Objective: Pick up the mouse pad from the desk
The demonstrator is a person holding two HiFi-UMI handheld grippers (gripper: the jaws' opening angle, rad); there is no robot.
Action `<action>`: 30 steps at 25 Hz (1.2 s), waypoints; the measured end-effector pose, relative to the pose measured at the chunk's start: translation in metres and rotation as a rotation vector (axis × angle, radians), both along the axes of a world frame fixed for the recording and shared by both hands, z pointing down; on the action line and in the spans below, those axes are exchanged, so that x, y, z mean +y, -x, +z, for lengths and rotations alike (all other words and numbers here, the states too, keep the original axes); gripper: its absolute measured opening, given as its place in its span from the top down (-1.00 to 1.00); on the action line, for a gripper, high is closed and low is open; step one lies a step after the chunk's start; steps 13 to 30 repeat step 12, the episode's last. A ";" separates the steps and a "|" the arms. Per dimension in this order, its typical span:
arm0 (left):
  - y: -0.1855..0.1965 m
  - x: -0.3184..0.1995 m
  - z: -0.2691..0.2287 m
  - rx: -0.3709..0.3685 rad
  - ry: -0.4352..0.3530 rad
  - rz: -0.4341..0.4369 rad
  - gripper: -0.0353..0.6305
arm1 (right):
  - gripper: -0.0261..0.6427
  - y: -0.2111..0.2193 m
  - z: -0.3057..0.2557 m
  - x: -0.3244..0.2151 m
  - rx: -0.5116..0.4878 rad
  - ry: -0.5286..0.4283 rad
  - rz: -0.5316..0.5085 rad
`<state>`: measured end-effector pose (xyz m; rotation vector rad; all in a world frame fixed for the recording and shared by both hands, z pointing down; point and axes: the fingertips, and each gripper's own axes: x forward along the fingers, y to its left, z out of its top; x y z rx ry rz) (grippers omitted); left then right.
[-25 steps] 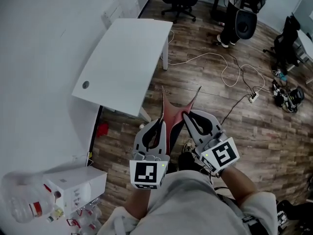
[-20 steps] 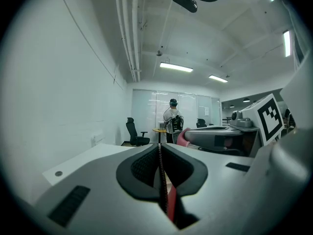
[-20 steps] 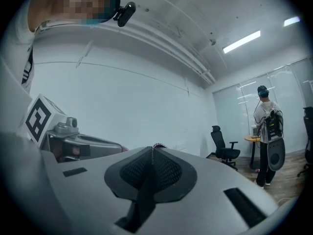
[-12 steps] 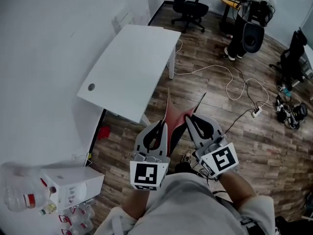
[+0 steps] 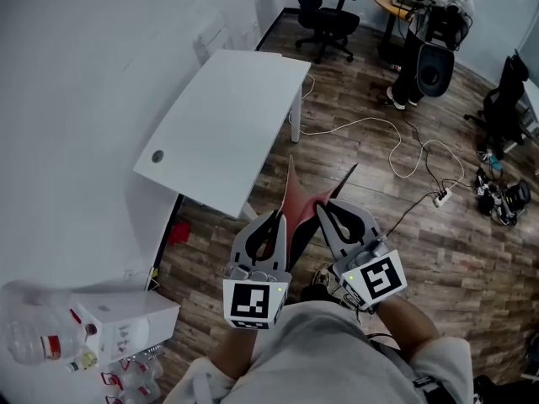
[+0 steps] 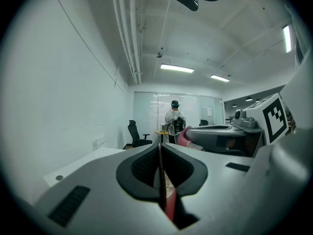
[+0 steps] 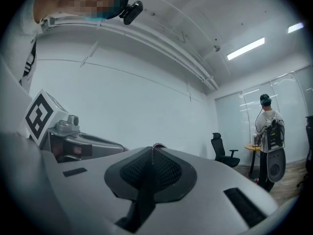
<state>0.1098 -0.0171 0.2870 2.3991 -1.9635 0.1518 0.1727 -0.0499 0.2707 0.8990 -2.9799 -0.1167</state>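
Pad (image 5: 301, 207) is off the tabletop (image 5: 227, 116) and in the air. You hold it between your two grippers over the wood floor (image 5: 438, 242), just right of the tabletop's near corner.

Left gripper (image 5: 279, 219): jaws together, pinching the pad's left edge (left gripper view shows the thin edge running straight up the seam between the jaws, red below).

Right gripper (image 5: 324, 210): jaws together too, pinched on the pad's right edge. In the right gripper view only a dark sliver with a speckled tip shows at the seam.

The pad folds into a V between them, two corners pointing far. Grippers sit side by side, close together, near your chest, roughly level.

Far side: chair (image 5: 318, 11), a person (image 5: 425, 32) standing, cable (image 5: 396, 137) across the floor. Near left: white box (image 5: 126, 318), bottle (image 5: 34, 339).
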 end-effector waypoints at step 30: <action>-0.018 -0.020 0.007 -0.019 0.006 0.019 0.82 | 0.78 -0.015 0.007 -0.019 0.010 0.022 0.004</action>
